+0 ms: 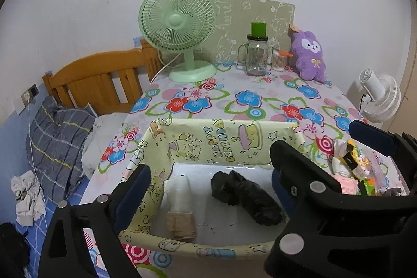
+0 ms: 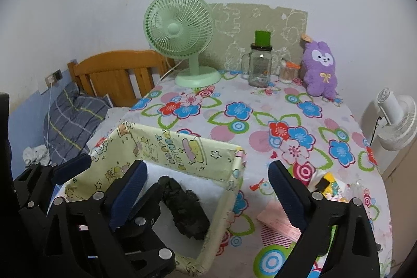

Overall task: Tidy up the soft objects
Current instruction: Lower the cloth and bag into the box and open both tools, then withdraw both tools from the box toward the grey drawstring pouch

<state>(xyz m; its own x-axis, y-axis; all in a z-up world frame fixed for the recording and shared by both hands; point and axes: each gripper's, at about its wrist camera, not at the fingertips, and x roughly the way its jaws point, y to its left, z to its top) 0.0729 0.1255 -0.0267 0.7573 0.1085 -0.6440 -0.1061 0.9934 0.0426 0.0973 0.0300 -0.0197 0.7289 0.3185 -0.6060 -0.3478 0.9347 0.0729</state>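
Note:
A yellow cartoon-print fabric box (image 1: 224, 140) (image 2: 182, 147) stands on the flowered tablecloth near the front. Inside it lie a crumpled black soft item (image 1: 247, 197) (image 2: 185, 210) and a stack of clear cups on a tan sleeve (image 1: 179, 205). A purple plush bunny (image 1: 308, 56) (image 2: 322, 68) sits upright at the table's far right. My left gripper (image 1: 211, 181) is open and empty, jaws spread above the box. My right gripper (image 2: 206, 181) is open and empty, over the box's right wall, and it also shows in the left wrist view (image 1: 375, 137).
A green desk fan (image 1: 179, 33) (image 2: 182, 35), a glass jar with a green lid (image 1: 256, 54) (image 2: 260, 64) and a cotton-swab cup (image 2: 288, 73) stand at the back. Small packets and a pink paper (image 2: 278, 222) lie at the front right. A bed with a wooden headboard (image 1: 99, 80) is left, a white fan (image 2: 396, 121) right.

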